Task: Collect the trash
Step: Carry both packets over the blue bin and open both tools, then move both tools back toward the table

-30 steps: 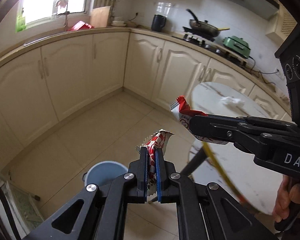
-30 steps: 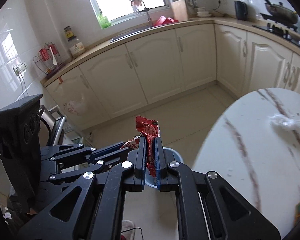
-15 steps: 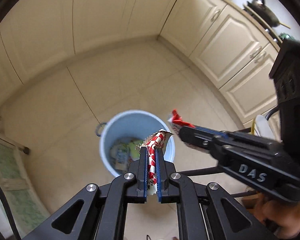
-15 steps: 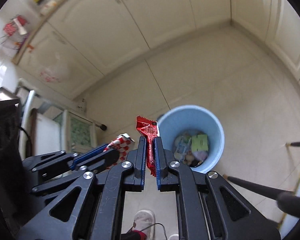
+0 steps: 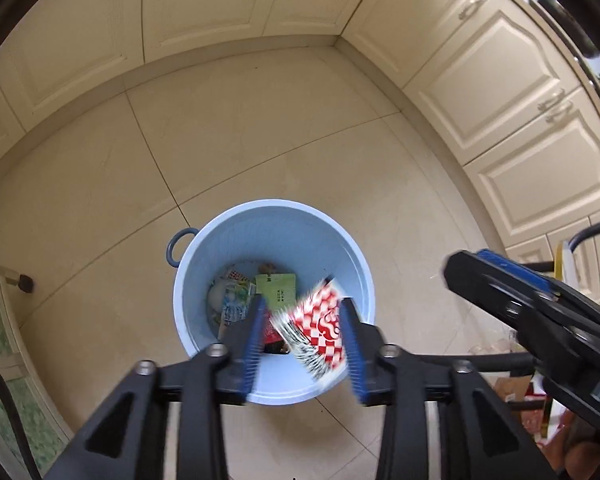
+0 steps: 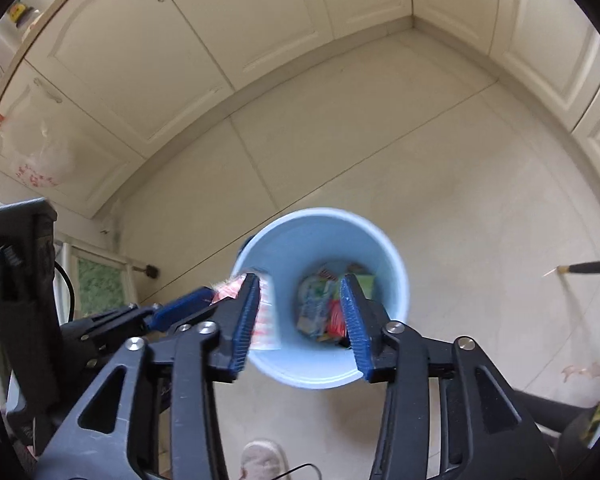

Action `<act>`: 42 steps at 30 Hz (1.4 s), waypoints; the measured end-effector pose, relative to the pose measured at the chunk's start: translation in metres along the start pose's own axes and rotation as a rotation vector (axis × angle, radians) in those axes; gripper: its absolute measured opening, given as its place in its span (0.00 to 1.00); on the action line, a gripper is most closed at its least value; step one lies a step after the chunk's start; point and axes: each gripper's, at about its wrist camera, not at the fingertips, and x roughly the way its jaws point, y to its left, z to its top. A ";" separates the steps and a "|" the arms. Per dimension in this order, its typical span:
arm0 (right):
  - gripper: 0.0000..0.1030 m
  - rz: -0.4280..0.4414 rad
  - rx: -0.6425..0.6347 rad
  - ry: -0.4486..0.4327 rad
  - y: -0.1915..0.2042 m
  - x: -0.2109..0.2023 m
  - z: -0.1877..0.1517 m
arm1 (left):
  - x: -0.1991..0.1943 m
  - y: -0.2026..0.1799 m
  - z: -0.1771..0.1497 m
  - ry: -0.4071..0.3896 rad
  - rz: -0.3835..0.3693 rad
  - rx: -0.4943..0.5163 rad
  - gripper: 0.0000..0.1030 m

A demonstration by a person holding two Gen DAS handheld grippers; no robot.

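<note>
Both grippers point steeply down over a light blue bin (image 5: 274, 240) that stands on a beige tiled floor (image 5: 260, 132) in the corner of a kitchen lined with cream cabinets (image 5: 512, 92).

Left gripper (image 5: 302, 320): jaws apart and opening. A red-and-white checked wrapper (image 5: 320, 328) sits loose in the gap, tilted and blurred, its upper edge close to the right-hand blue pad; the pads are not pressing on it. It hangs above the bin's mouth, over the near side of the rim.

Right gripper (image 6: 300, 312): jaws apart and opening, with nothing between the pads. Through the gap the bin (image 6: 320, 240) shows directly beneath. In this view the left gripper (image 6: 204, 300) enters from the left, and the checked wrapper (image 6: 264, 320) appears as a pale red blur at the bin's left rim, partly behind the right gripper's left finger.

Bin contents: several wrappers lie at the bottom, among them a green packet (image 5: 280, 290), a pale blue-and-white packet (image 5: 234, 300) and a red wrapper (image 6: 334, 318). The exact count cannot be told.

In the left wrist view the right gripper (image 5: 500, 280) shows from the side at the right edge, just beside the bin. A shoe (image 6: 262, 460) shows at the bottom edge of the right wrist view.
</note>
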 end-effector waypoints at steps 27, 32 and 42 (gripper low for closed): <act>1.00 -0.178 -0.189 -0.668 0.106 -0.439 -0.124 | -0.373 -0.194 -0.193 -0.857 0.289 0.192 0.99; 1.00 -0.220 -0.163 -0.785 0.103 -0.534 -0.190 | -0.422 -0.221 -0.268 -0.965 0.222 0.231 0.99; 1.00 -0.272 -0.087 -0.964 0.098 -0.671 -0.296 | -0.501 -0.209 -0.467 -1.101 0.130 0.322 0.99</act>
